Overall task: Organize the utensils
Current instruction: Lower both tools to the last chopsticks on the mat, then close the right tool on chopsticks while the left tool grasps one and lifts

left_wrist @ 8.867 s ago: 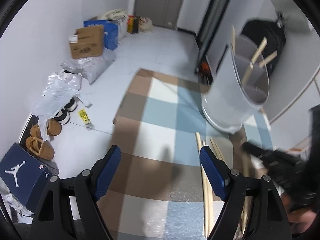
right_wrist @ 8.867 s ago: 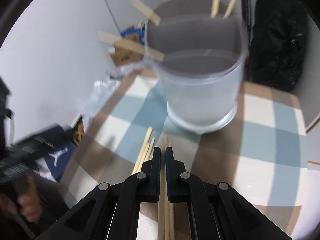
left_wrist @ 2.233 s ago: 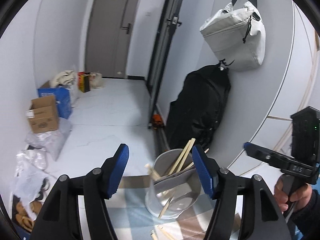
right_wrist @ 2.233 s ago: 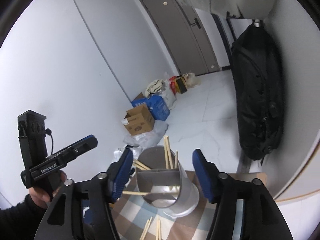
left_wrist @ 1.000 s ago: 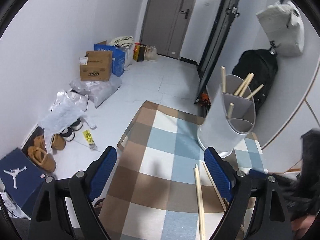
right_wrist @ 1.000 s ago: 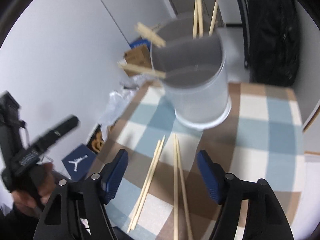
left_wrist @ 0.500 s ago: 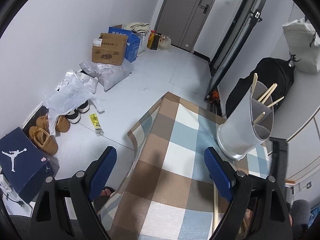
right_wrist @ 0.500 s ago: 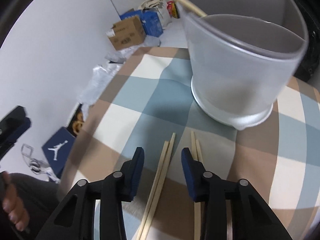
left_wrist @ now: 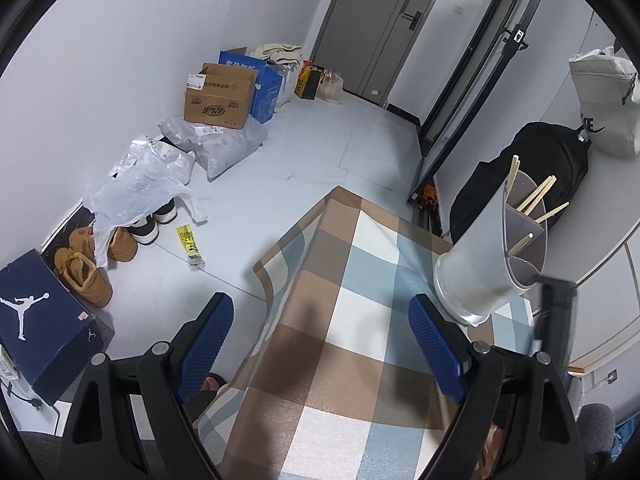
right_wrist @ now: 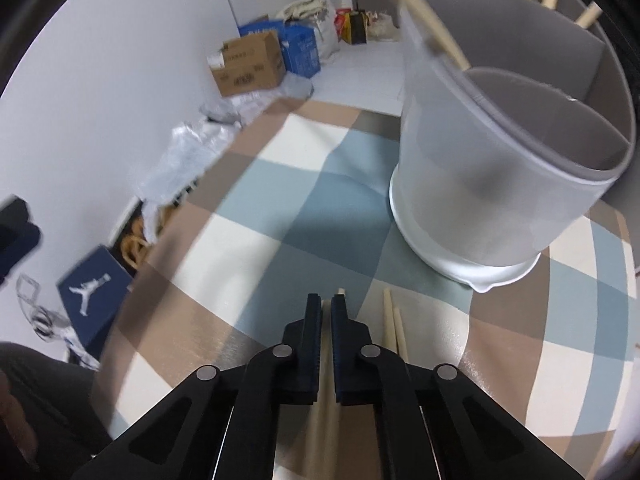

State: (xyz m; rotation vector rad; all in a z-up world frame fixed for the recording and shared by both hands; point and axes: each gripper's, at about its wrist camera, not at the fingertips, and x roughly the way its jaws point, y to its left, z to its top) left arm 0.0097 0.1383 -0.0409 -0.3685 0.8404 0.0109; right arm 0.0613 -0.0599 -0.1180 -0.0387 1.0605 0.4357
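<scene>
**A:** Why is my right gripper (right_wrist: 326,308) so low over the checked blue, brown and cream tablecloth (right_wrist: 256,240)?

**B:** Because that is where the loose pale wooden chopsticks lie. Your jaws have just been closing, and now they are pinched on the pair of wooden chopsticks (right_wrist: 334,354) that runs between the pads and pokes out just past the tips. I'd say you took them near the far end so the long part trails back under the hand.

**A:** And the other two?

**B:** The second pair of pale wooden chopsticks (right_wrist: 394,330) lies flat on the cloth just beside your right finger, untouched, pointing toward the frosted grey round utensil holder with inner dividers (right_wrist: 492,184). The holder stands upright on the cloth, near the grip, with several sticks already leaning out of its back compartments; the front one looks empty from here.

**A:** My left gripper (left_wrist: 322,334)?

**B:** Jaws spread wide, nothing between the blue pads, hanging over the cloth's near edge. I judge it is parked there to keep clear of the holder (left_wrist: 490,256), which sits off by its right finger
</scene>
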